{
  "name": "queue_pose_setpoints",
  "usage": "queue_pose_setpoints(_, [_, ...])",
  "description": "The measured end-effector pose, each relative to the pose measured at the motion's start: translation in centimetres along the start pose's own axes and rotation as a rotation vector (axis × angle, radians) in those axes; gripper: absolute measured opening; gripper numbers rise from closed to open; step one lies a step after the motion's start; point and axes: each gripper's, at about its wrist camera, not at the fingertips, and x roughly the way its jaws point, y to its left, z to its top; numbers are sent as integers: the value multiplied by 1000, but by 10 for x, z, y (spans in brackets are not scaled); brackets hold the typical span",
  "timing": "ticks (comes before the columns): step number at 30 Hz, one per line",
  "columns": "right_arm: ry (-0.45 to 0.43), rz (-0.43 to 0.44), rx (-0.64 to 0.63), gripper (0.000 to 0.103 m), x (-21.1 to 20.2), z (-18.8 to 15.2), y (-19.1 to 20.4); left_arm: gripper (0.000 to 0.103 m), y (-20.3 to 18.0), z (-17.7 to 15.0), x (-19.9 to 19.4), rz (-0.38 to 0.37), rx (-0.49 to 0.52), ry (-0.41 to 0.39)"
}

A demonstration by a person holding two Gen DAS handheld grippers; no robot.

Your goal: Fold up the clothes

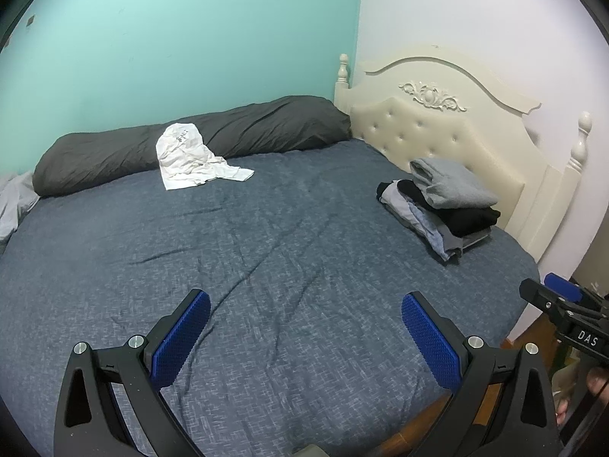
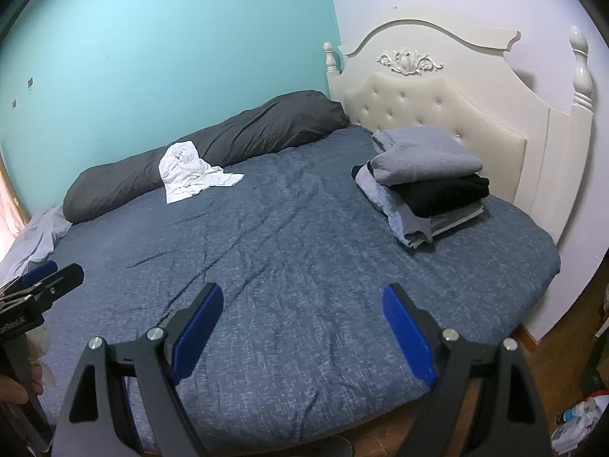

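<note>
A crumpled white garment (image 1: pixel 190 160) (image 2: pixel 190 173) lies at the far side of the blue bed (image 1: pixel 285 236) (image 2: pixel 289 236), partly draped on a rolled dark grey duvet (image 1: pixel 247 129) (image 2: pixel 228 141). A stack of folded clothes (image 1: pixel 449 205) (image 2: pixel 426 186), grey on top and black beneath, sits by the headboard. My left gripper (image 1: pixel 304 301) (image 2: pixel 62 270) hovers open over the near edge of the bed, holding nothing. My right gripper (image 2: pixel 302 293) (image 1: pixel 538 283) is open and empty too, beside the left one. Both are far from the white garment.
A cream tufted headboard (image 1: pixel 437 133) (image 2: pixel 437 103) stands on the right, a teal wall behind the bed. A light grey cloth (image 1: pixel 15 202) (image 2: pixel 42 232) lies at the bed's far left corner. Wooden floor with clutter (image 2: pixel 578 419) shows at lower right.
</note>
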Motion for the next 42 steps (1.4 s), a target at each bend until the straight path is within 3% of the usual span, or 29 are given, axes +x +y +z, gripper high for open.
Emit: queue_pose_setpoints(42, [8,-33,20,87,-5,-4,-18,103,-17,0,3,-21,16,10])
